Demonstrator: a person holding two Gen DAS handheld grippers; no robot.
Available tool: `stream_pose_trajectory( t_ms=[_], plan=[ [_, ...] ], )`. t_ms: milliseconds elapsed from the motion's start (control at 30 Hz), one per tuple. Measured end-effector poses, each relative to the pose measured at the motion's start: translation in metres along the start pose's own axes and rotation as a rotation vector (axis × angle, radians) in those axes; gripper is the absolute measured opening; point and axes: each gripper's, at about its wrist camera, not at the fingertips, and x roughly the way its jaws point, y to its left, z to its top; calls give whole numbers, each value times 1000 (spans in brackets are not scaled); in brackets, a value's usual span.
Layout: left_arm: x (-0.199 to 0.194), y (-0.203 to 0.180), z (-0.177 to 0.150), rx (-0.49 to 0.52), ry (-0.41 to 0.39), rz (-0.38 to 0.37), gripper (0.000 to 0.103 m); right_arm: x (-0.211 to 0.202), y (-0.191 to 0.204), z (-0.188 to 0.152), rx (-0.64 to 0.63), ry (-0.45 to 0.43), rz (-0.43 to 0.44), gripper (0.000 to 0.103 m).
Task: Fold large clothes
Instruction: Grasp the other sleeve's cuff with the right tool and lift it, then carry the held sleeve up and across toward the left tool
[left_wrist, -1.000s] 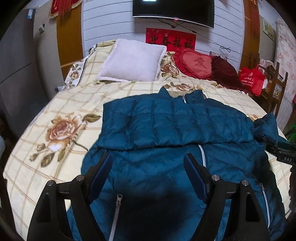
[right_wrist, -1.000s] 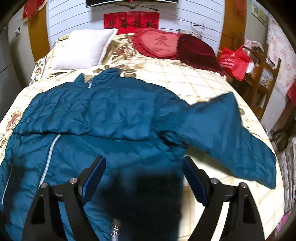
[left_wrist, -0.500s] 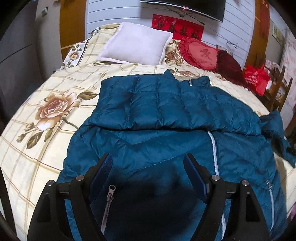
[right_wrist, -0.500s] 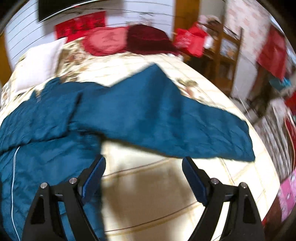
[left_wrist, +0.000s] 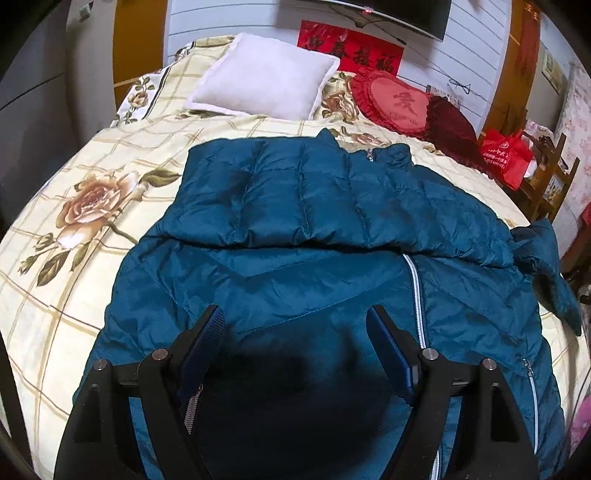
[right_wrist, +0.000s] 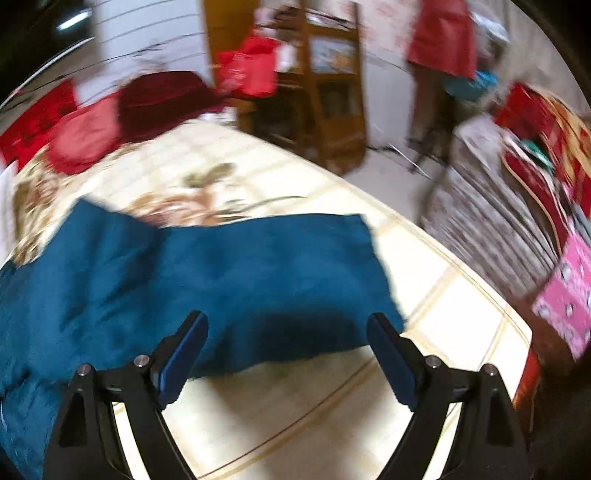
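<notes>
Left wrist view showed the whole blue jacket (left_wrist: 295, 236) mid-frame on the bed (left_wrist: 55, 295), left gripper (left_wrist: 295, 328) wide open, empty; right view showed only its sleeve (right_wrist: 229, 273), right gripper (right_wrist: 286, 332) gaping, empty

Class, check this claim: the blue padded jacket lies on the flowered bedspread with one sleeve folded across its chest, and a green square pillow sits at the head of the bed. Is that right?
Not quite. The square pillow is white, not green, as the left wrist view shows. The rest stands: the blue padded jacket lies on the flowered bedspread with one sleeve folded across its chest.
</notes>
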Motion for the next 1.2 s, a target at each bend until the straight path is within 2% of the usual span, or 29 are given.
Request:
stream_pose_trajectory(
  t_ms=[100,200,300,400,467,500,533,567,633,767,867,933,1100,1200],
  plan=[
    [-1,-1,0,8,-6,3,84,18,-18,7,58,2,-16,91],
    [3,0,-1,2,15,-5,84,43,-31,12,107,45,-29,92],
    [7,-1,-2,8,26,-1,84,61,-33,10,124,85,-12,92],
    [8,-3,-3,16,31,-1,84,69,-32,6,133,84,3,93],
    [7,-4,-4,16,34,-7,84,67,-26,2,99,76,4,87],
    [6,-3,-4,15,34,-10,84,62,-22,2,77,58,40,64],
    [5,-3,-3,13,32,-13,84,56,-18,4,72,41,92,27],
    [3,-3,-3,12,29,-14,84,49,-15,5,67,23,105,22],
    [-3,-2,-1,8,18,-15,84,27,-2,10,37,-36,107,19],
    [-19,2,5,3,-17,-7,84,-30,27,30,-1,-130,229,19],
    [-28,5,10,20,-40,42,84,-82,65,45,-73,-204,335,19],
    [-32,10,12,19,-46,56,84,-116,95,51,-130,-242,423,19],
    [-46,28,18,-52,-61,4,84,-204,198,52,-334,-313,623,19],
    [-54,39,23,-82,-82,4,84,-240,263,40,-440,-309,730,19]
  ],
)
